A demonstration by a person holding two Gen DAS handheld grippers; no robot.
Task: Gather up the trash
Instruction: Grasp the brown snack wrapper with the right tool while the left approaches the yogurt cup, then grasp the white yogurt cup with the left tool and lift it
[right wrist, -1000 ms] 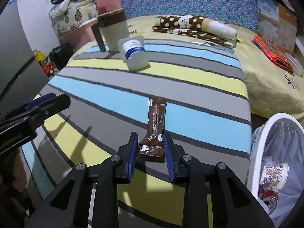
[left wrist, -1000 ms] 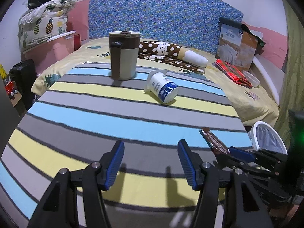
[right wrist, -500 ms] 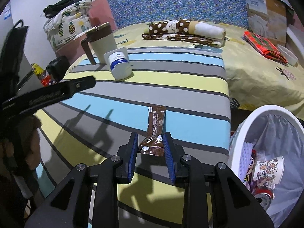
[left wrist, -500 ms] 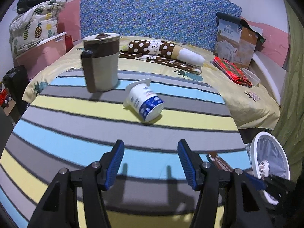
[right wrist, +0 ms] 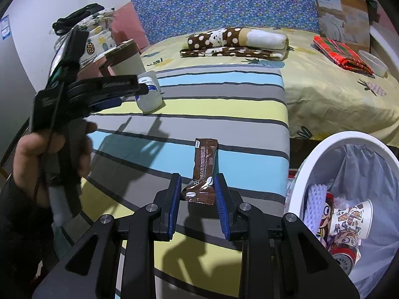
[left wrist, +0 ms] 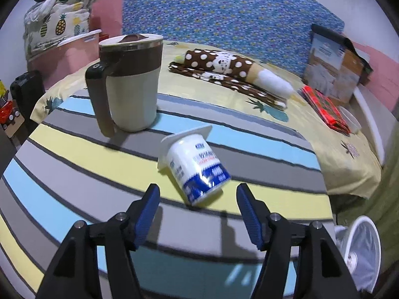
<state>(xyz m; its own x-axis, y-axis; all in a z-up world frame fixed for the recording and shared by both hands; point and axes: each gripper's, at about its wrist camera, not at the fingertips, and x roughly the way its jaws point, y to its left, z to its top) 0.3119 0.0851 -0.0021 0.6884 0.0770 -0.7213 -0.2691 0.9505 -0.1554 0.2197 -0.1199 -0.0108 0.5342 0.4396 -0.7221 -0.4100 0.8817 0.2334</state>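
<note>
Sideways yogurt cup (left wrist: pixel 197 168), base toward camera, brown sachet (right wrist: pixel 203 172) lengthwise

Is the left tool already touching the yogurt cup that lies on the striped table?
Apart. In the left wrist view the left tool is opening, and striped cloth shows between each blue pad and the yogurt cup.

1. The left gripper (left wrist: pixel 197 206) is now close to the tipped yogurt cup (left wrist: pixel 197 168), which lay far ahead earlier.
2. Its jaws are opening wider, the cup's base just ahead of them, untouched.
3. The white bin (right wrist: pixel 349 199) shows larger in the right wrist view.
</note>
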